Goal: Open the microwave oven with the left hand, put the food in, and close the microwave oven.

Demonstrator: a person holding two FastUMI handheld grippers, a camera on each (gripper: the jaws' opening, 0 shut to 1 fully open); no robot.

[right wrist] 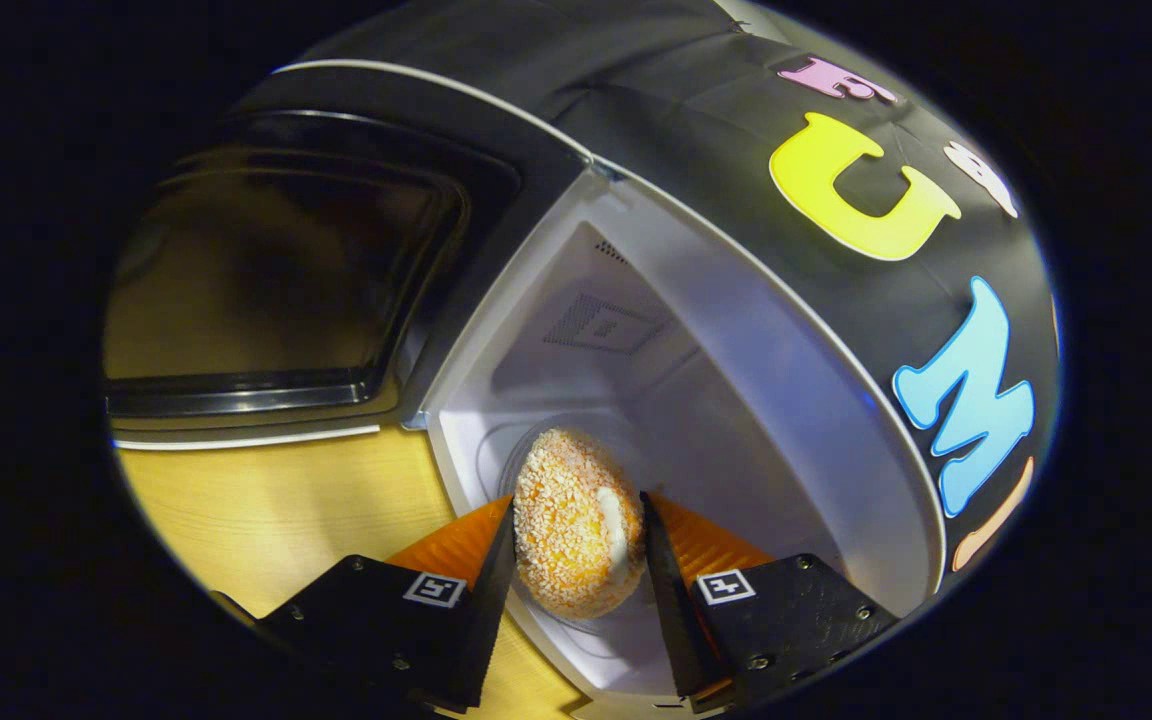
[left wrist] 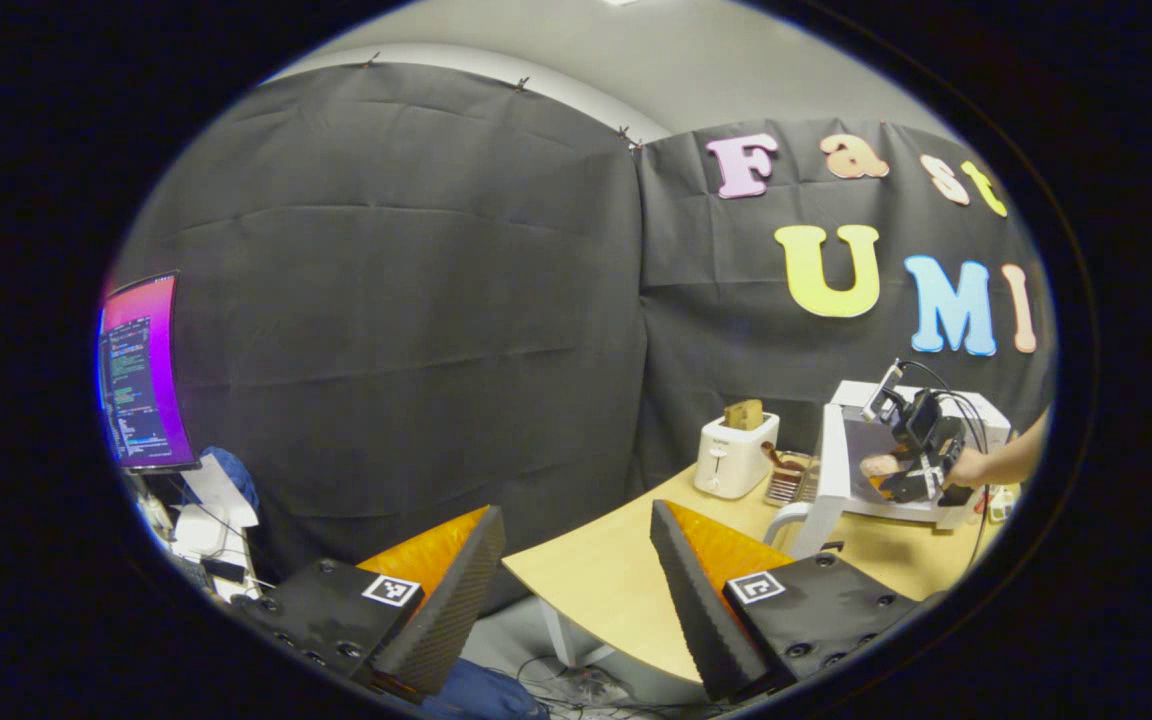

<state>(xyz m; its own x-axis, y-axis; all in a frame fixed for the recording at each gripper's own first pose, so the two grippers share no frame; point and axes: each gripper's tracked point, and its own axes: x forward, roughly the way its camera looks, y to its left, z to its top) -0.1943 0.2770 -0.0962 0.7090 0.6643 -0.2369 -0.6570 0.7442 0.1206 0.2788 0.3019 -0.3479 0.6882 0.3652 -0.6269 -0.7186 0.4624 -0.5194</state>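
A round crumb-coated bun (right wrist: 576,530) is held upright, with my right gripper (right wrist: 577,505) shut on it. It sits at the mouth of the white microwave cavity (right wrist: 636,360), just over the floor inside. The microwave door (right wrist: 276,280) stands swung open to the left, its dark window facing me. In the left gripper view the microwave (left wrist: 851,395) stands far off at the right with its door (left wrist: 836,470) open, and a hand (left wrist: 971,468) holds the right gripper (left wrist: 921,450) at the opening. My left gripper (left wrist: 576,512) is open with nothing in it, off the table's near corner.
On the wooden table (left wrist: 616,570) a white toaster (left wrist: 734,455) with bread in its slot stands left of the microwave, with a small rack (left wrist: 791,480) between them. A lit monitor (left wrist: 141,370) and clutter are at the far left. Cables lie on the floor below.
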